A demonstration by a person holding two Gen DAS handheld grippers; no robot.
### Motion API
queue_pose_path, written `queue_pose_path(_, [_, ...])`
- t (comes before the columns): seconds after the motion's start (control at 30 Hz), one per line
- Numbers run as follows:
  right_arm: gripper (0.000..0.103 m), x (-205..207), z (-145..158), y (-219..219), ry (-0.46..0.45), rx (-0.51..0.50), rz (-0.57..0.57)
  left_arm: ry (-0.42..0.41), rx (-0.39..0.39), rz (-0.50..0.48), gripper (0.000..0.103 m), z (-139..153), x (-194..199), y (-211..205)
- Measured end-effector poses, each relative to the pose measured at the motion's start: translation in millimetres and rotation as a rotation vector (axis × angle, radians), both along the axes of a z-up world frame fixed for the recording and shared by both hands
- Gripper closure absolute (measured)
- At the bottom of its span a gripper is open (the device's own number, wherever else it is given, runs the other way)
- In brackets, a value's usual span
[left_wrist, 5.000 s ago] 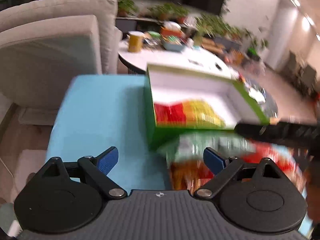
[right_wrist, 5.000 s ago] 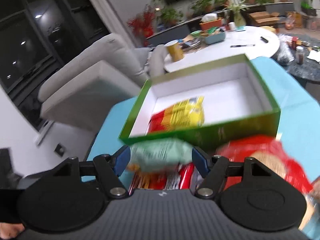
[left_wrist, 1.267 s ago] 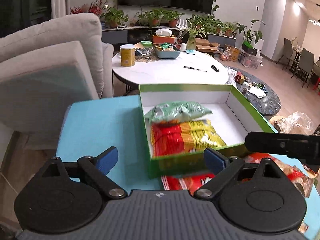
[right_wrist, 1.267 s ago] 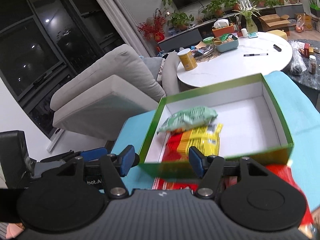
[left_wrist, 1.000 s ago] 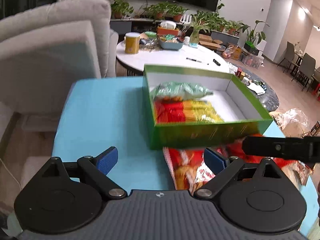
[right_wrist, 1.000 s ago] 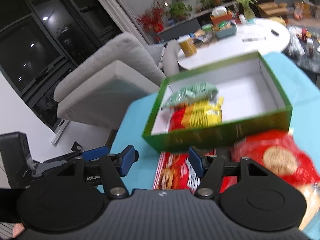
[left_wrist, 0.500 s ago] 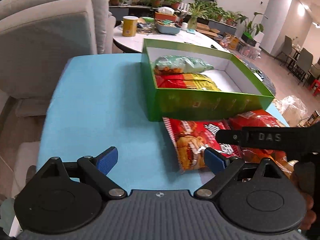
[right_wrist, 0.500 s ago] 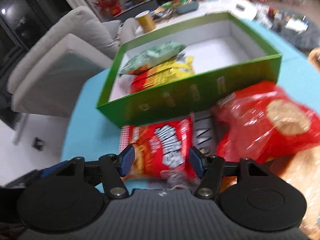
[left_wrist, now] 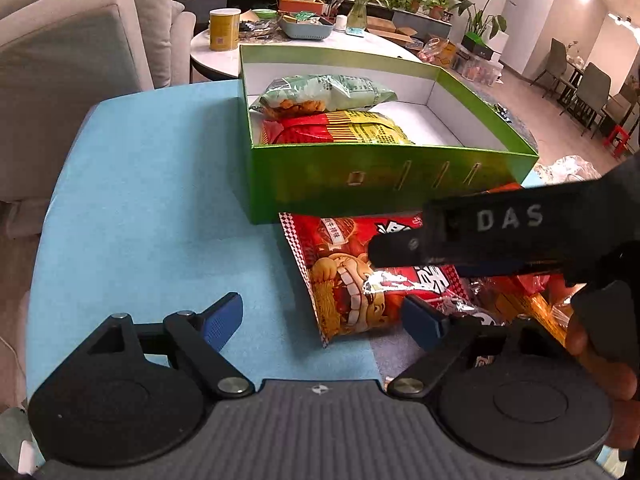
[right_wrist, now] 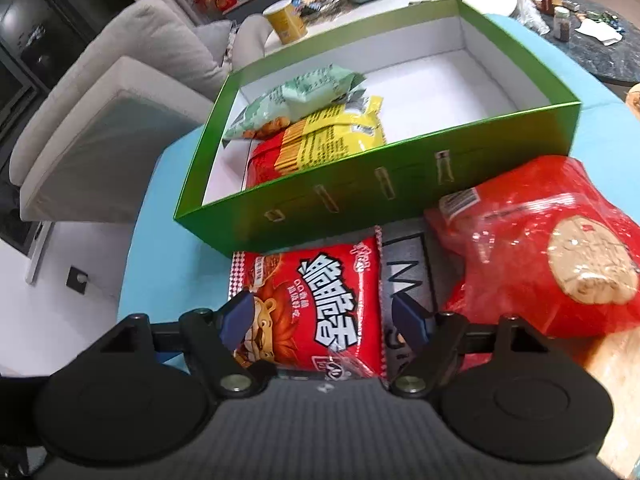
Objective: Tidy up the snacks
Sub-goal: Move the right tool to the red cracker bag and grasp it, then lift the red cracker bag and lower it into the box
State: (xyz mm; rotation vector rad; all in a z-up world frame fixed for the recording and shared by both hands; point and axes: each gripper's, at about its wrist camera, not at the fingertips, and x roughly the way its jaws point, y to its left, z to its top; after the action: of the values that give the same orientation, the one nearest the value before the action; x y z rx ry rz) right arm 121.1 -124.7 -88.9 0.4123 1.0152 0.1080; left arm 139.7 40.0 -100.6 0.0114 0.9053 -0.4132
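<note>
Right gripper (right_wrist: pixel 320 320): jaws apart, straddling the near end of the red noodle pack (right_wrist: pixel 312 312), which lies flat on the blue surface (left_wrist: pixel 160 200) just in front of the green box (left_wrist: pixel 360 176); whether the pads press on the pack cannot be told, though they appear clear of it. Left gripper (left_wrist: pixel 322 316): jaws apart and lately closing somewhat, with only the pack's near corner and bare surface between them; nothing is gripped. The right tool's black body crosses the left view above the same pack. Judged progress: partial. The box holds two packets at its left end, a pale green bag (left_wrist: pixel 324 92) lying against and partly over a red-and-yellow bag (left_wrist: pixel 340 130); the rest of its white floor is bare. Still outside, by my reckoning: the noodle pack, a large red cracker bag (right_wrist: pixel 540 248) touching the box's front wall on the right, and a dark packet (right_wrist: pixel 404 276) lying between these two. The noodle pack looks to be the next item for transfer.
</note>
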Motion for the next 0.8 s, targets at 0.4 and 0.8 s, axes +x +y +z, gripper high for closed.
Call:
queue_pose_path(0.4, [0.017,8,-9,5,0.014,-0.006,0.041,0.039,-0.021,-0.061,0.045,-6,6,-18])
queue_pose_path(0.8, [0.023,-6,9,7,-0.040,0.081,0.076,-0.026,-0.026,-0.038,0.051,22,-9,-7])
